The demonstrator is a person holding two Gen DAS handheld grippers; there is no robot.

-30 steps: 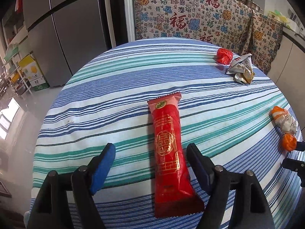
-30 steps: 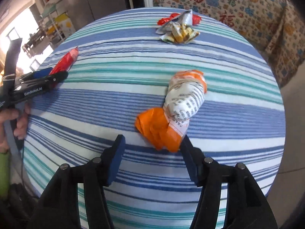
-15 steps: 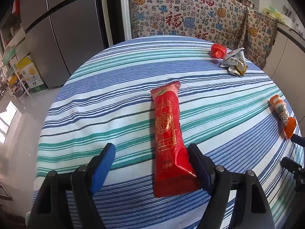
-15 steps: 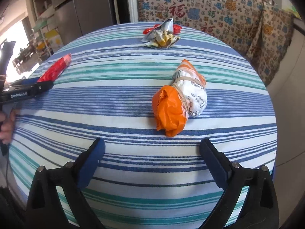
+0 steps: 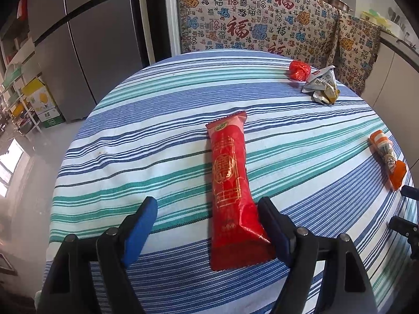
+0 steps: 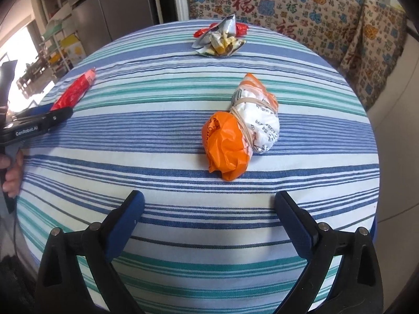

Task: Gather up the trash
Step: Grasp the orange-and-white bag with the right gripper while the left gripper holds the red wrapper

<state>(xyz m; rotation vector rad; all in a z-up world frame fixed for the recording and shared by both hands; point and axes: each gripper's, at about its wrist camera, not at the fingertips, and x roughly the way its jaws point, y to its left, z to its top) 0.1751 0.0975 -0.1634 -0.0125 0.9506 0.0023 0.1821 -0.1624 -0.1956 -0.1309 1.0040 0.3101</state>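
Note:
A long red snack wrapper point(image 5: 230, 183) lies on the striped round table point(image 5: 157, 136). My left gripper point(image 5: 207, 222) is open, its fingers on either side of the wrapper's near end. An orange-and-white balled bag point(image 6: 242, 130) tied with a rubber band lies ahead of my right gripper point(image 6: 209, 214), which is open and empty. The bag also shows in the left wrist view point(image 5: 387, 157). A crumpled silver wrapper point(image 6: 218, 41) and a red crumpled ball point(image 5: 299, 70) sit at the table's far side.
A steel fridge point(image 5: 86, 39) stands behind the table on the left. A patterned cloth point(image 5: 251, 23) covers the furniture at the back. The left gripper and the hand on it show in the right wrist view point(image 6: 34, 125). The table's edge drops off close by.
My right gripper has opened wider and drawn back from the orange bag. My left gripper has pulled back slightly from the red wrapper.

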